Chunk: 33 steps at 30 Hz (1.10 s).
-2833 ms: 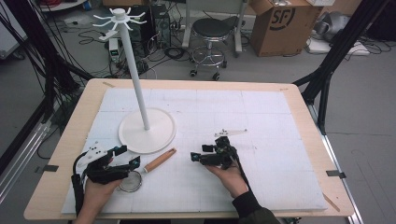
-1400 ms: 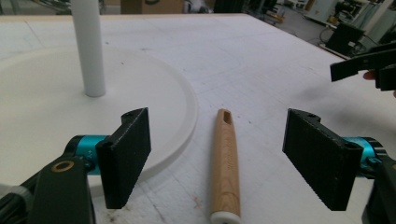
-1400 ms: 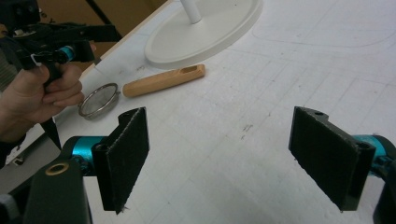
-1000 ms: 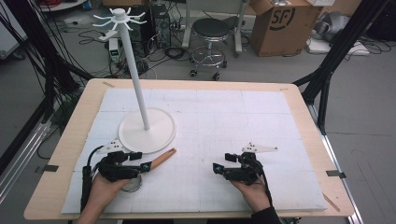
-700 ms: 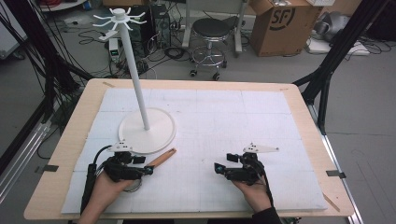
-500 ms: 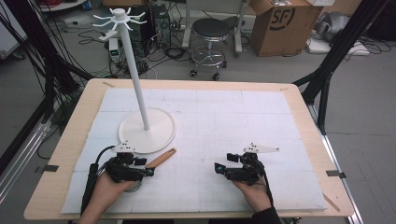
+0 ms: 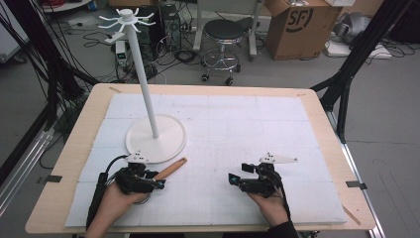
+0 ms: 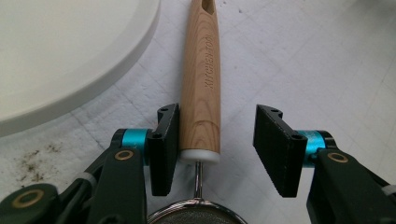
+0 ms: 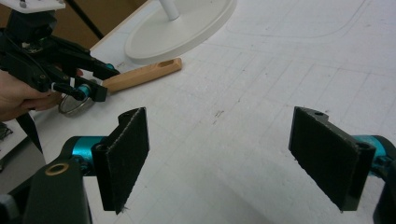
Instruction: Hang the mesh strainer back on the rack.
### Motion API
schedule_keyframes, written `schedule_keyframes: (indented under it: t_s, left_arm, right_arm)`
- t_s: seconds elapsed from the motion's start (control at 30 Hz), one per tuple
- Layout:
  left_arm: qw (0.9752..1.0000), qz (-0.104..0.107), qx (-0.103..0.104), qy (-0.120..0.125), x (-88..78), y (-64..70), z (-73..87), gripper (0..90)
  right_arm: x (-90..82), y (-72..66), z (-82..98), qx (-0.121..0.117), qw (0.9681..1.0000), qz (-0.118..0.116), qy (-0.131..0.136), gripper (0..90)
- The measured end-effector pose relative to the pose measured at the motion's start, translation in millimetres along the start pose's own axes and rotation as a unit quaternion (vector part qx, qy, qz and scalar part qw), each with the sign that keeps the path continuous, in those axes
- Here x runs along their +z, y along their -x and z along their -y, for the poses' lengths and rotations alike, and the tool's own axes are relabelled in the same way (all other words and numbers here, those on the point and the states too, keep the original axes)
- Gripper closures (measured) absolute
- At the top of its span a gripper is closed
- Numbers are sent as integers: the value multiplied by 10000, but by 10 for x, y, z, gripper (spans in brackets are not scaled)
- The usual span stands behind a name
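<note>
A small strainer lies on the white mat at the near left, its wooden handle (image 7: 171, 169) pointing toward the stand's base. My left gripper (image 7: 158, 184) is open and low over it. In the left gripper view the handle (image 8: 201, 84) runs up between the jaws of the left gripper (image 8: 218, 121). It lies against the left jaw, with a wide gap to the right jaw. The mesh bowl's rim (image 8: 196, 215) peeks in at the bottom. My right gripper (image 7: 234, 179) (image 9: 219, 154) is open with nothing between its jaws, low over bare mat at the near right, facing left.
A white hook stand (image 7: 143, 79) rises from a round base (image 7: 156, 139) just beyond the strainer; its edge (image 8: 60, 51) lies close to my left jaw. The white gridded mat (image 7: 237, 124) covers the wooden table (image 7: 327, 124). A stool and a cardboard box stand on the floor beyond.
My left gripper has slid right along the strainer, so its jaws now straddle the handle. The right gripper moved right and nearer the front edge, then held still.
</note>
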<state>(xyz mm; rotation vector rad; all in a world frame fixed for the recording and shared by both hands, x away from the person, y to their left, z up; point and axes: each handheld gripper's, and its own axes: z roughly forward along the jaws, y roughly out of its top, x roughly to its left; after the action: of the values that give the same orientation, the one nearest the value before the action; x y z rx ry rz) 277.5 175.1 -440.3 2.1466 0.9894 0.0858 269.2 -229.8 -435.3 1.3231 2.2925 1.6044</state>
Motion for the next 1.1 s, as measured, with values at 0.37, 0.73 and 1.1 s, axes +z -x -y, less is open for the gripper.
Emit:
schedule_keyframes:
  t_s: [0.37, 0.73, 1.1]
  left_arm:
    - [9975, -549, 414, -159, 31, 98, -24, 659]
    - [9948, -760, 449, -500, 67, 153, -105, 664]
    - [9938, -707, 437, -741, 84, 139, -165, 665]
  right_arm:
    - [-27, 17, 3, 37, 10000, -46, 13, 194]
    - [-6, -24, 11, -55, 10000, -70, -41, 197]
    - [-13, -34, 14, -70, 10000, -54, -43, 199]
